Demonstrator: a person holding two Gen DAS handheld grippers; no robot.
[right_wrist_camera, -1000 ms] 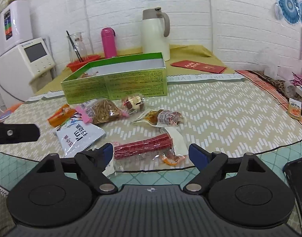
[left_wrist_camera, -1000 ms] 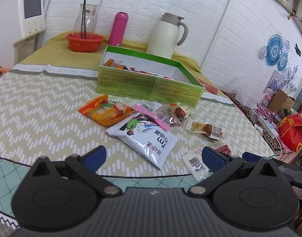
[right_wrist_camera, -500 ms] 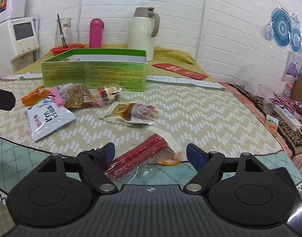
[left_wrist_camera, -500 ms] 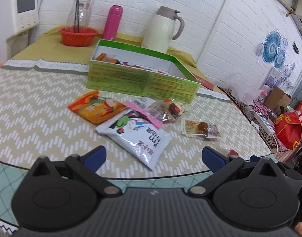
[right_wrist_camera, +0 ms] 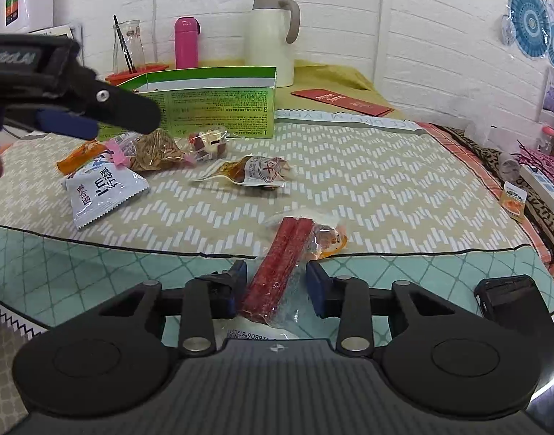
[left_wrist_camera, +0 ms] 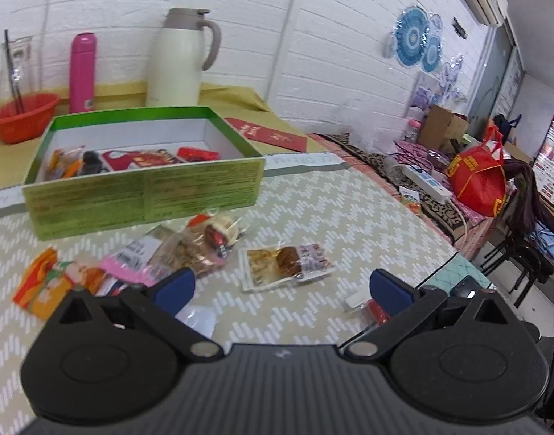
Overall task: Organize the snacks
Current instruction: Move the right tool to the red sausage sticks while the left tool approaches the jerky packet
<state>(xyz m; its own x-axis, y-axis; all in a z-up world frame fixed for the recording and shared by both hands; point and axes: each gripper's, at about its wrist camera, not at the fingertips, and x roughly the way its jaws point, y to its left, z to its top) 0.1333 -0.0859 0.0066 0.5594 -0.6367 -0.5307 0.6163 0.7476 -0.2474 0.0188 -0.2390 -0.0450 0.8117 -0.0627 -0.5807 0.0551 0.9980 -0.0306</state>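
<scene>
The right gripper (right_wrist_camera: 275, 286) is closing its jaws around the red snack stick (right_wrist_camera: 277, 272), which now lies lengthwise between them. The left gripper (left_wrist_camera: 282, 284) is swinging across toward the brown sauce packet (left_wrist_camera: 286, 262) and the green box (left_wrist_camera: 142, 188).

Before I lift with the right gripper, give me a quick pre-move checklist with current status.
1. Red stick snack pack between the right gripper fingers: ok.
2. Fingers, which have just been closing, pressing the pack: cannot tell; gaps seem to remain.
3. Green box open to receive it: ok.
4. Left gripper clear of the way to the box: not ok, it hovers before it.
5. Left gripper empty and open: ok.
</scene>
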